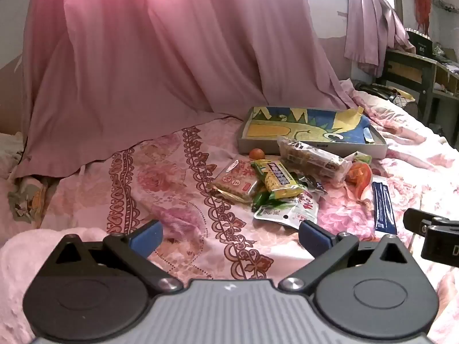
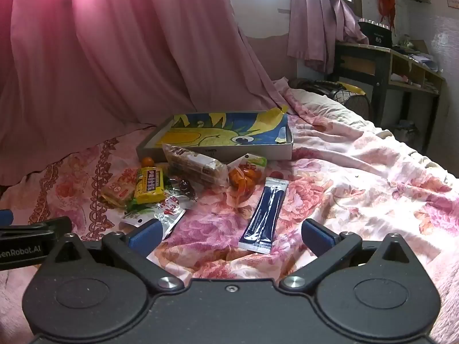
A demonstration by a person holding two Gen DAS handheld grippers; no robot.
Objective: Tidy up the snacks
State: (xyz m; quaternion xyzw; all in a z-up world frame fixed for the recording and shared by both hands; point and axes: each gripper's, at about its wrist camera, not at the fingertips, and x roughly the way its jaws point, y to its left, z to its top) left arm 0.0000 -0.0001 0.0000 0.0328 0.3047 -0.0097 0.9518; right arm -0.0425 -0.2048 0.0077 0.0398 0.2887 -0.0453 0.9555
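A pile of snacks lies on the floral bedspread: a yellow packet (image 1: 279, 179) (image 2: 149, 185), a tan cracker packet (image 1: 235, 183) (image 2: 118, 189), a long clear-wrapped bar pack (image 1: 312, 156) (image 2: 195, 164), an orange bag (image 1: 360, 176) (image 2: 243, 180), a white-green pouch (image 1: 288, 209) (image 2: 160, 212) and a dark blue sachet (image 1: 383, 206) (image 2: 264, 215). Behind them sits a shallow grey box (image 1: 312, 147) (image 2: 218, 151) with a blue-yellow cartoon lining. My left gripper (image 1: 229, 236) is open and empty, short of the pile. My right gripper (image 2: 229, 236) is open and empty, the blue sachet between its fingers' line.
A pink curtain (image 1: 157, 57) hangs behind the bed. A dark wooden desk (image 2: 396, 68) with shelves stands at the far right. A small orange fruit (image 1: 256, 153) lies by the box. The right gripper's body (image 1: 436, 235) shows at the left view's right edge.
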